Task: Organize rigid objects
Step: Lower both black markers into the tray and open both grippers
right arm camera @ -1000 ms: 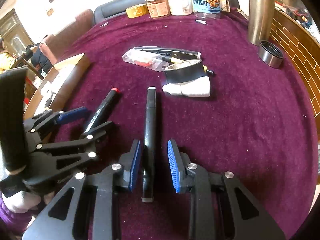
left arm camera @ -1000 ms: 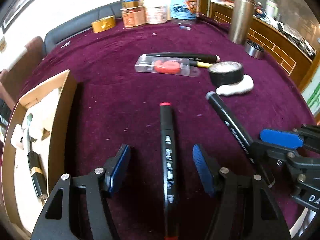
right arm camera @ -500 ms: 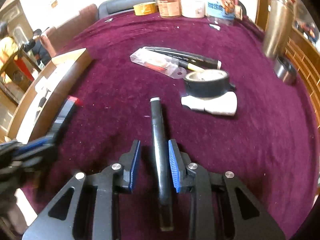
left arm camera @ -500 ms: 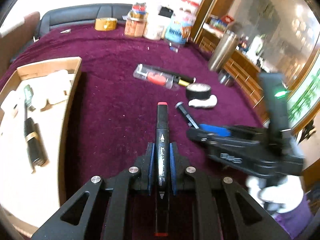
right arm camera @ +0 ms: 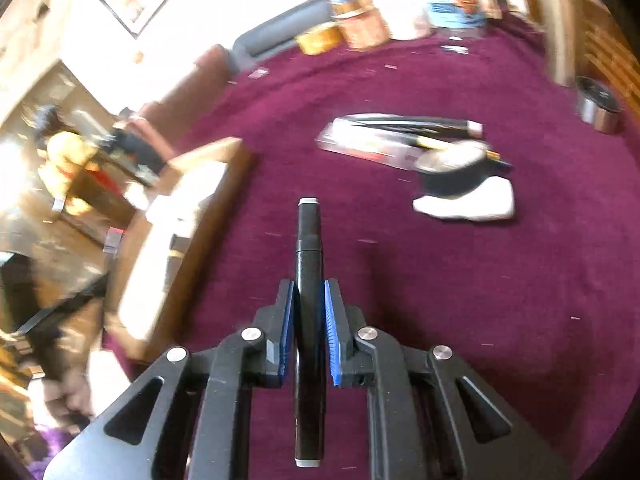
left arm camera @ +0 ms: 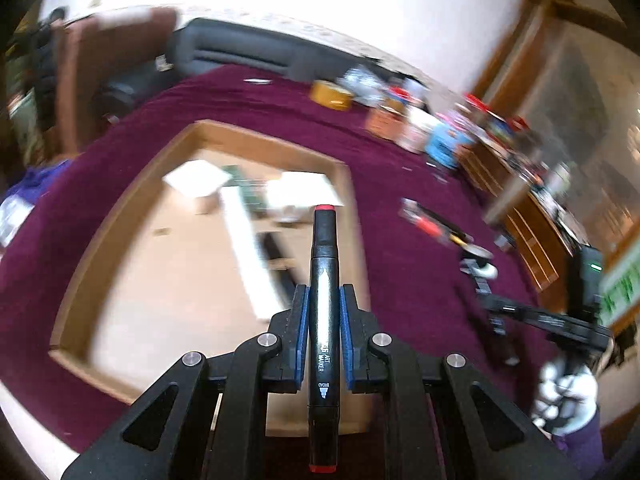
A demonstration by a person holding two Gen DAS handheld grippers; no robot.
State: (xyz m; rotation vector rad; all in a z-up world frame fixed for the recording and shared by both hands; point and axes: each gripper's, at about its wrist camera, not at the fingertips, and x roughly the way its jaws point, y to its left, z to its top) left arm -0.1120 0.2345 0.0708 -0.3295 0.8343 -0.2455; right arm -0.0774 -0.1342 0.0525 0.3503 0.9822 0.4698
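Meanwhile, the left gripper (left arm camera: 324, 320) was clamped on a black art marker with red caps (left arm camera: 323, 308), blue pads pressed against both sides of the barrel. The marker pointed away along the fingers and was held in the air above the right part of a shallow wooden tray (left arm camera: 120, 220). White paper pieces and a dark item lay inside the tray, too blurred to name. The tray sat on the burgundy tablecloth (left arm camera: 392, 184).

The right gripper (right arm camera: 308, 320) was likewise closed on a black marker with white caps (right arm camera: 308, 300), held above the cloth just right of the tray's corner (right arm camera: 224, 160).

Farther off to the right on the cloth lay a clear plastic package (right arm camera: 360, 146) with a long black pen (right arm camera: 424, 124) beside it, a roll of black tape (right arm camera: 452, 172) and a white object (right arm camera: 468, 204) touching the roll. Jars and a yellow tape roll (right arm camera: 320, 40) stood at the far edge, and a steel tumbler (right arm camera: 560, 20) at far right.
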